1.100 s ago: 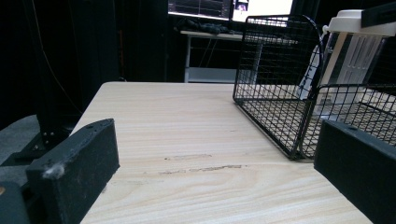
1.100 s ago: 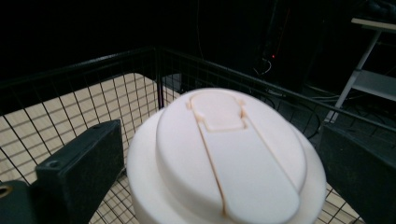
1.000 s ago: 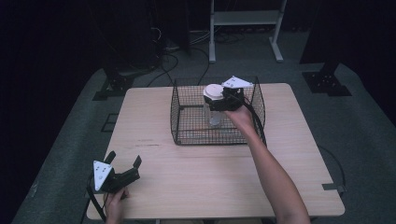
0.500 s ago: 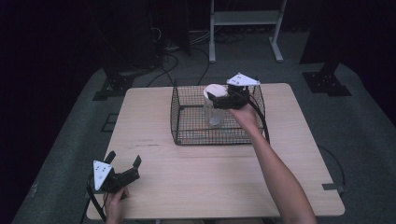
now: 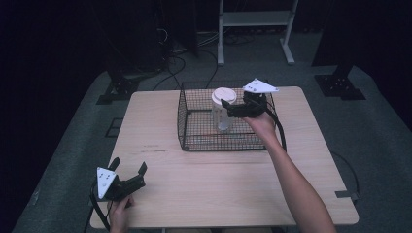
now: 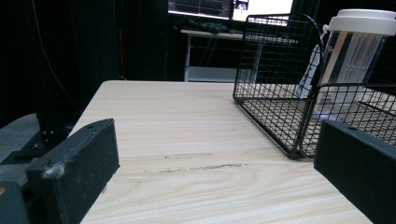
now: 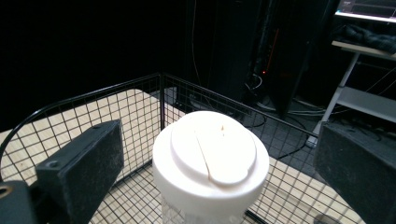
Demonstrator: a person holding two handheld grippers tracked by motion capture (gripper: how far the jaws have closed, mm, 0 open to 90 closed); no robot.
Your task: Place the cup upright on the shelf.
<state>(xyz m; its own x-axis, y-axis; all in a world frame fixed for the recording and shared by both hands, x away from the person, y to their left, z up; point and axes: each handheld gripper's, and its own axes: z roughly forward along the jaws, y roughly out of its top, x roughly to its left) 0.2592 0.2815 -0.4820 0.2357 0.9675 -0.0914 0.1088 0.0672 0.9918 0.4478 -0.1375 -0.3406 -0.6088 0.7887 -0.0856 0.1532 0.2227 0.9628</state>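
Clear jar (image 5: 223, 115), round white lid, in wire basket (image 5: 194, 141); right gripper (image 5: 236, 108) agape beside it.

A light wooden table (image 5: 204, 194) is standing on a grey carpeted floor (image 5: 63, 160), its grain running on ahead of the left jaws in the left gripper view. Black curtains (image 5: 58, 39) are closing off the room behind and to the sides, leaving it dim, with light falling mostly on the tabletop. Beyond the right jaws a white metal shelf frame (image 5: 255, 22) is standing at the far edge of the floor. Dark cables (image 5: 187, 58) are trailing across the carpet near it. Black stand bases (image 5: 340, 87) are sitting on the floor off the table's far corners. A lit monitor (image 6: 201, 7) is glowing far ahead of the left jaws.
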